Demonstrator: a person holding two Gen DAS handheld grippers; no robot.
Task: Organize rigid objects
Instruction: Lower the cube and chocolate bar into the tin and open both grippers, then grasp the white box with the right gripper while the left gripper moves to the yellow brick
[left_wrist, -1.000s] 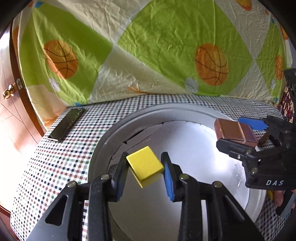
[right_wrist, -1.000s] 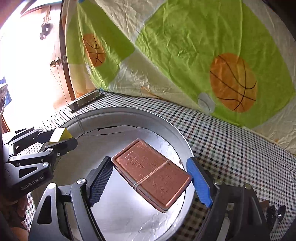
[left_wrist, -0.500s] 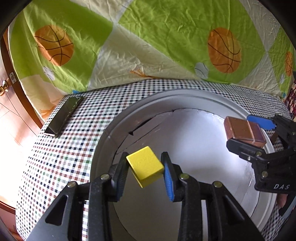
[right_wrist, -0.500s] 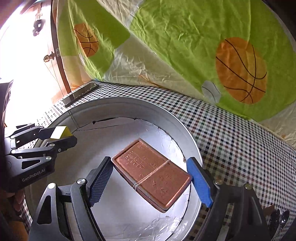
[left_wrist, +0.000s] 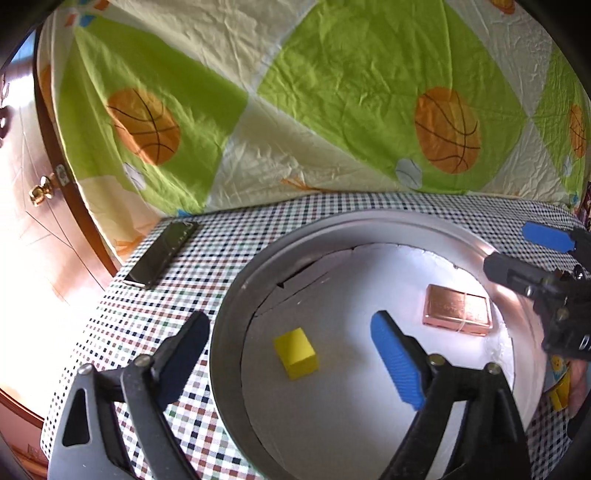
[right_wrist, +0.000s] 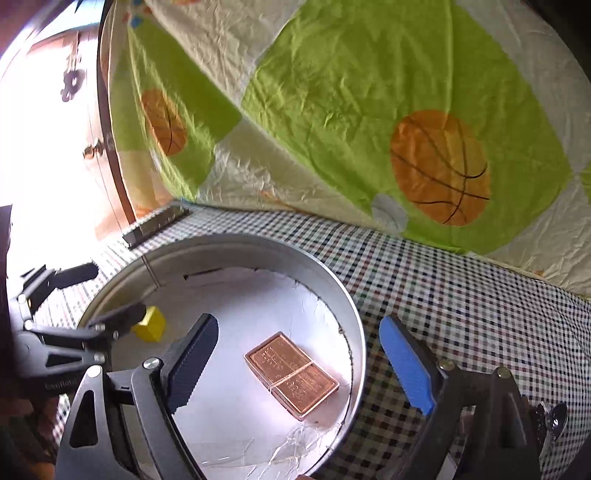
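Note:
A yellow block (left_wrist: 296, 353) lies on the foil floor of a round metal pan (left_wrist: 236, 295), below my open, empty left gripper (left_wrist: 291, 354). A copper-coloured bar (left_wrist: 458, 309) lies flat in the pan's right side. In the right wrist view the bar (right_wrist: 291, 370) rests on the foil between and below the fingers of my open right gripper (right_wrist: 299, 354), and the yellow block (right_wrist: 150, 324) sits at the pan's (right_wrist: 343, 295) left, partly behind the left gripper (right_wrist: 92, 299). The right gripper (left_wrist: 517, 254) shows at the right edge of the left wrist view.
The pan stands on a checkered tablecloth (left_wrist: 155, 317). A dark flat bar (left_wrist: 162, 254) lies near the table's far left corner, also in the right wrist view (right_wrist: 155, 225). A basketball-print sheet (left_wrist: 332, 110) hangs behind. A wooden door (left_wrist: 40, 229) is left.
Both grippers opened and rose. The yellow block dropped from the left gripper onto the pan floor, and the copper bar dropped from the right gripper into the pan.

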